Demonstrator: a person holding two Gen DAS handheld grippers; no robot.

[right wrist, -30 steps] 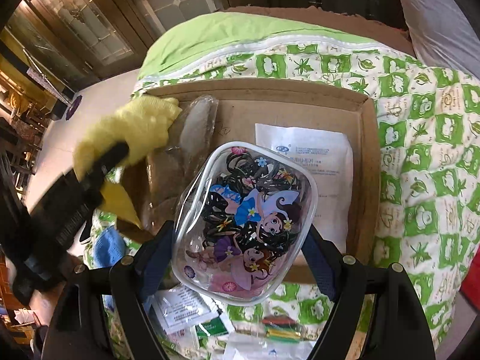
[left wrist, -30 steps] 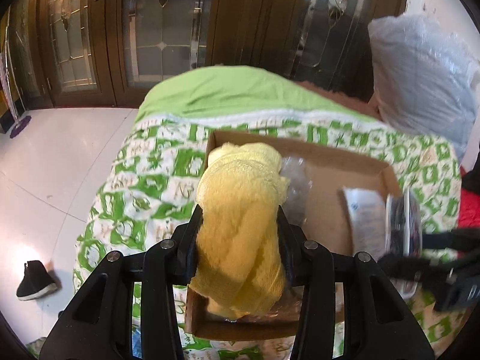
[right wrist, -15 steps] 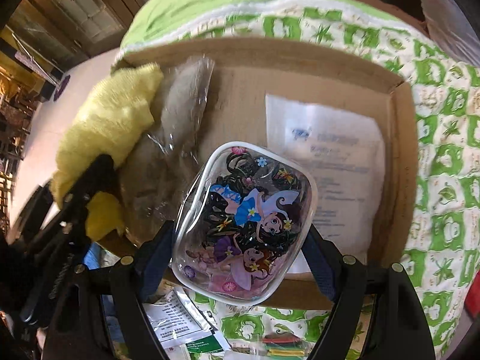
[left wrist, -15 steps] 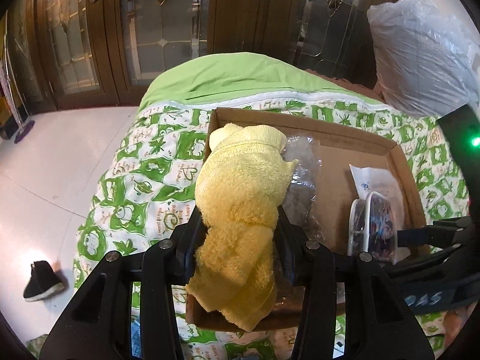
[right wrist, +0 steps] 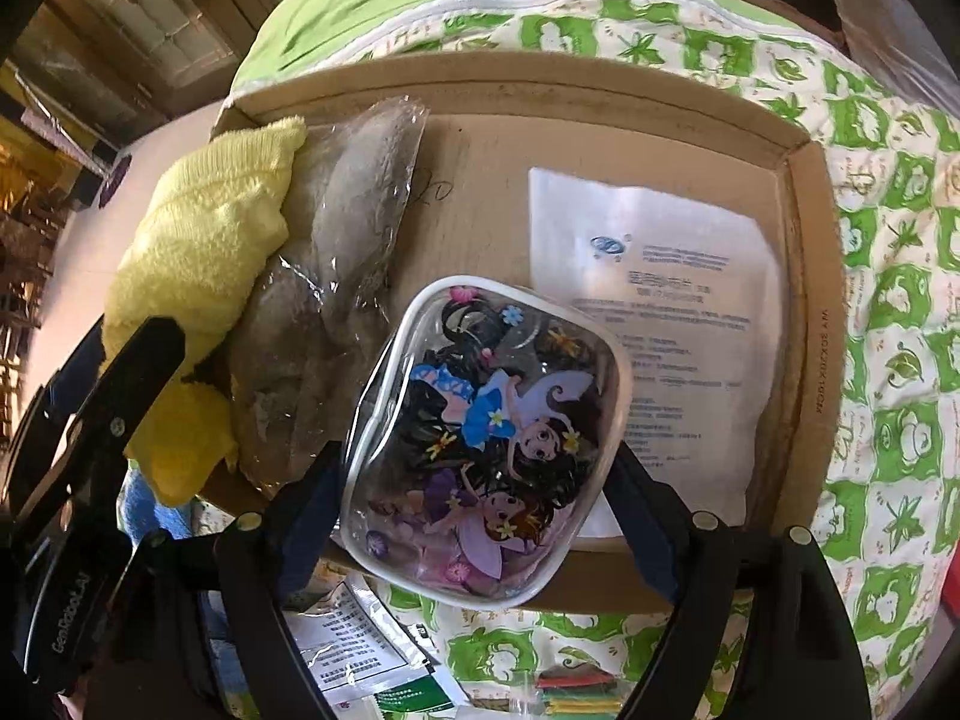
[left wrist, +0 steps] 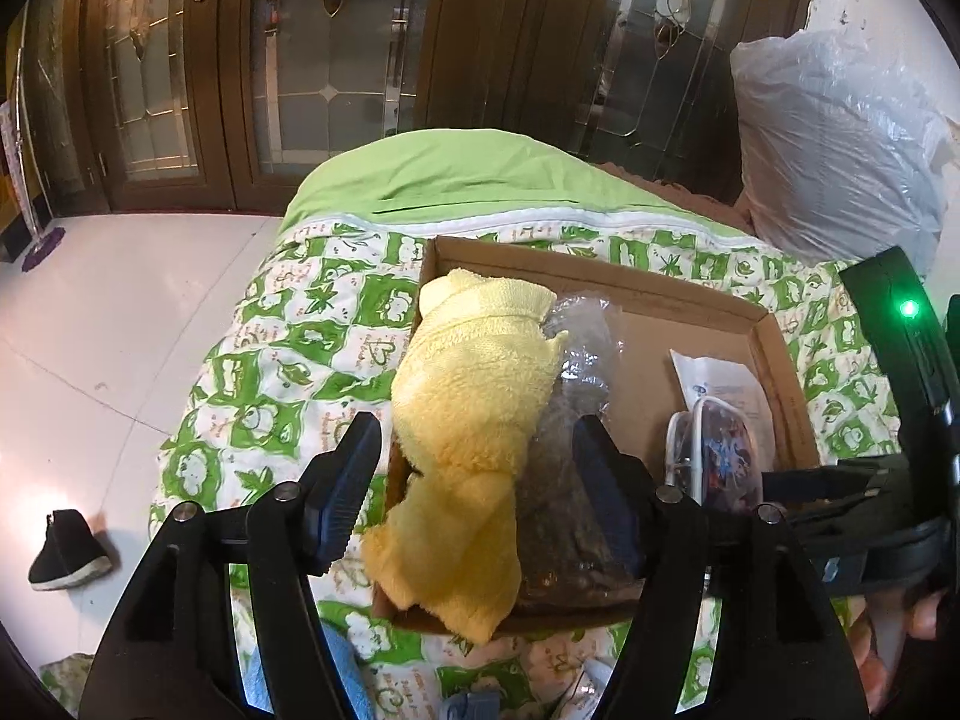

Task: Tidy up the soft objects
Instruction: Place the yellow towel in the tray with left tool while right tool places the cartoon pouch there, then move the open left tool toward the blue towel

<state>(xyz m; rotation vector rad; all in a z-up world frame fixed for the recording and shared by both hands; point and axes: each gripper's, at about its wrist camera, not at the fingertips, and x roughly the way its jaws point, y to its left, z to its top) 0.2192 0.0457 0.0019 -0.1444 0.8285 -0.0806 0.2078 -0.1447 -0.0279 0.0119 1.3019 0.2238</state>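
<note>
The box sits on the bed, a shallow cardboard tray that keeps soft things from sliding off the quilt. The towel lies along the box's left wall, its near end drooping over the front rim, and it presses against the bag, a crinkled clear packet beside it. The left gripper stands wide, its fingers on either side of the towel and bag without pinching them, which reads as a release: the towel rests on the box rather than hanging from the fingers. Packing it tight to the wall leaves the middle floor bare for more. The right gripper is clamped on the pouch, a clear zip case printed with cartoon girls, held by its two sides so the flat face stays level above the near part of the box. It hovers over the bare cardboard between the bag and the sheet, a white printed packet lying flat against the right wall; that gap looks like the intended spot. Whether the pouch touches the floor cannot be told. More packets lie on the bed in front of the box, seemingly waiting their turn.
</note>
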